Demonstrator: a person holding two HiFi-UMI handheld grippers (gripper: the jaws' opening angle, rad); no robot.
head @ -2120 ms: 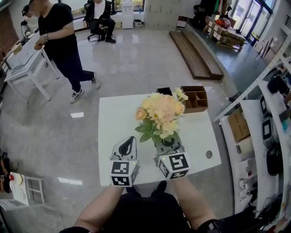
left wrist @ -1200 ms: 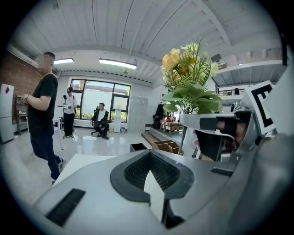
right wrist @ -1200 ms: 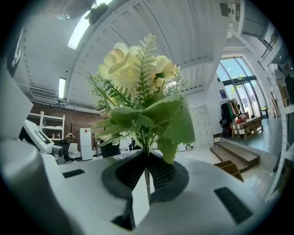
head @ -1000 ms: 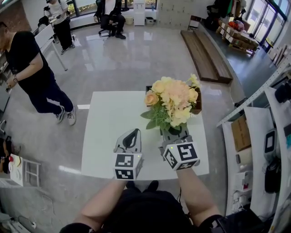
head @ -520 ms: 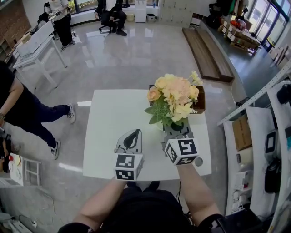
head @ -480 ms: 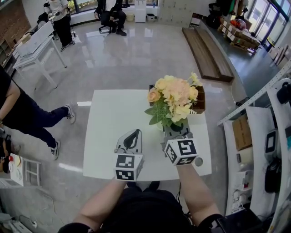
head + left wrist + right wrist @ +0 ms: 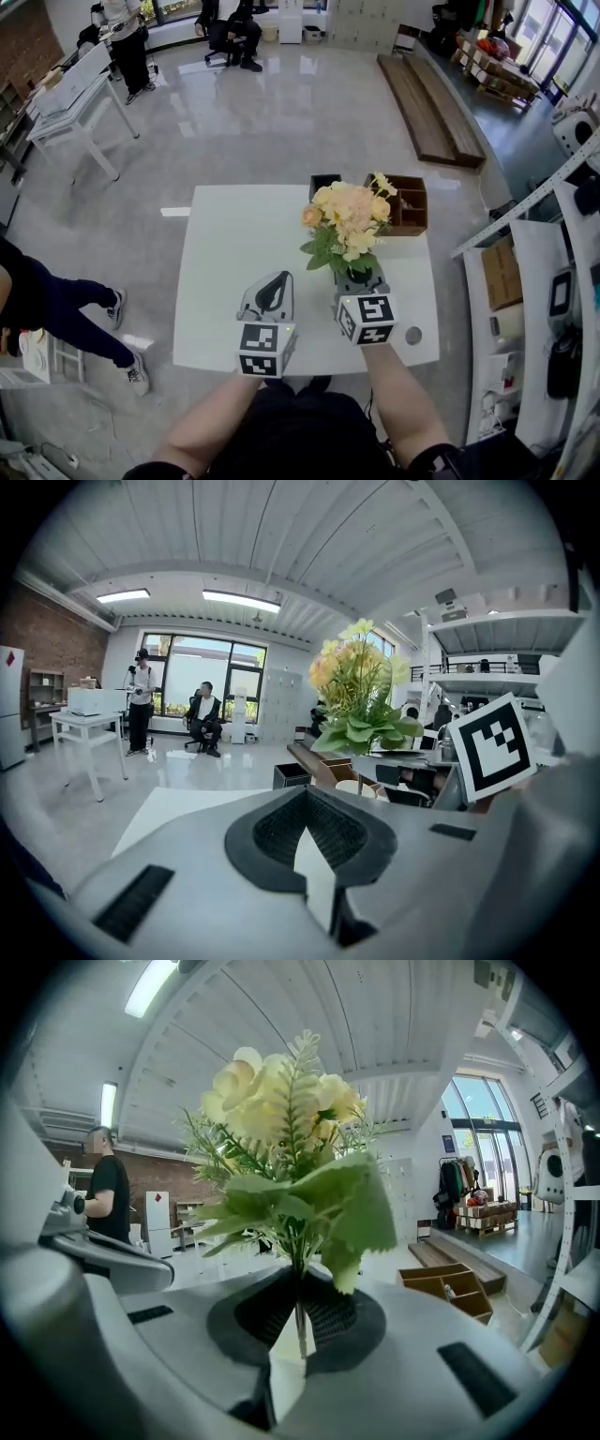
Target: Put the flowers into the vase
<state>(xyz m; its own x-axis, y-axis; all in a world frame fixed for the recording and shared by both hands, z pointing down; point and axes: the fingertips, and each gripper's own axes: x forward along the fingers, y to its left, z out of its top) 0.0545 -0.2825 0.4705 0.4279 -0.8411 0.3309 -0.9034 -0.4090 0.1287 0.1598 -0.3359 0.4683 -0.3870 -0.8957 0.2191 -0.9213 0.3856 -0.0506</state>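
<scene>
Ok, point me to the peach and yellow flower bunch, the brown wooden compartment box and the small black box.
Peach and yellow flower bunch (image 7: 345,214): head view, on the blossoms.
Brown wooden compartment box (image 7: 410,210): head view, on its inner dividers.
Small black box (image 7: 323,180): head view, on its far rim.

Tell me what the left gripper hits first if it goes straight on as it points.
Probably the bare white table, since the left gripper tilts slightly down; next in line is the black box. Depth is unclear.
</scene>
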